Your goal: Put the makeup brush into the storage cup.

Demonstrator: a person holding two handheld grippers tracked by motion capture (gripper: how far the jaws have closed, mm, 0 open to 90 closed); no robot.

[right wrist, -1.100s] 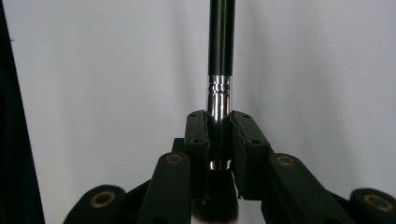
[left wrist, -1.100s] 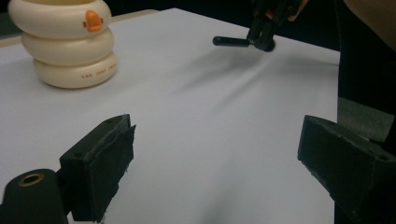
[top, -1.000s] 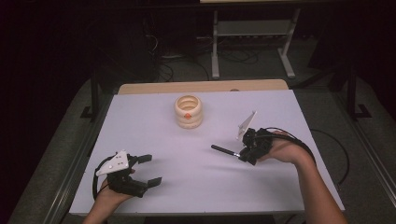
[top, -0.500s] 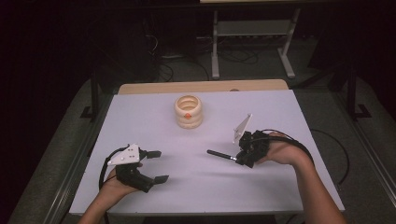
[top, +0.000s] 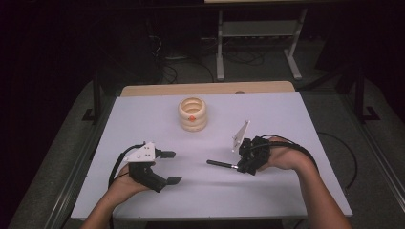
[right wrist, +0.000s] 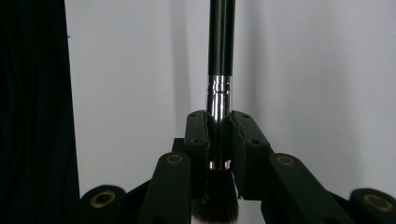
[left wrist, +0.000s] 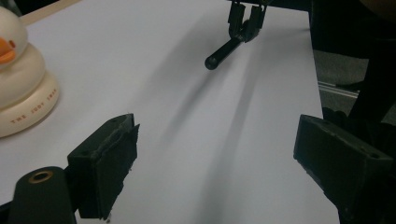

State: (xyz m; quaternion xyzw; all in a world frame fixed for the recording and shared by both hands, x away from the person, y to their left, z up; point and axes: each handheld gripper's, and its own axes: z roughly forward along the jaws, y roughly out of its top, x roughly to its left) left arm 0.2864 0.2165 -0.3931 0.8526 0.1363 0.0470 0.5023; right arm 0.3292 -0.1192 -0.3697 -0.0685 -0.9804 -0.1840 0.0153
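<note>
In the high view the right gripper (top: 237, 166) sits right of centre in the frame, its fingers clamped on a makeup brush (top: 220, 164) whose black handle sticks out toward the left, just above the white surface (top: 286, 114). The right gripper view looks straight along that brush (right wrist: 219, 70): the fingers (right wrist: 196, 140) press on the silver ferrule from both sides, the dark bristles lie at the bottom edge of the frame, and the handle runs up to the top.

The left gripper (top: 169, 167) is at the lower left of the high view, held by a hand (top: 125, 186) — its fingers stand wide apart with nothing between them. In the left gripper view the two black fingers (left wrist: 109, 163) frame bare white surface, and the brush handle (left wrist: 223, 51) shows at the upper middle, pointing down-left.

A cream stack of rings with an orange duck bill (top: 192, 113) stands upright in the upper middle of the high view, well apart from both grippers — it appears at the left edge of the left gripper view (left wrist: 23, 88).
</note>
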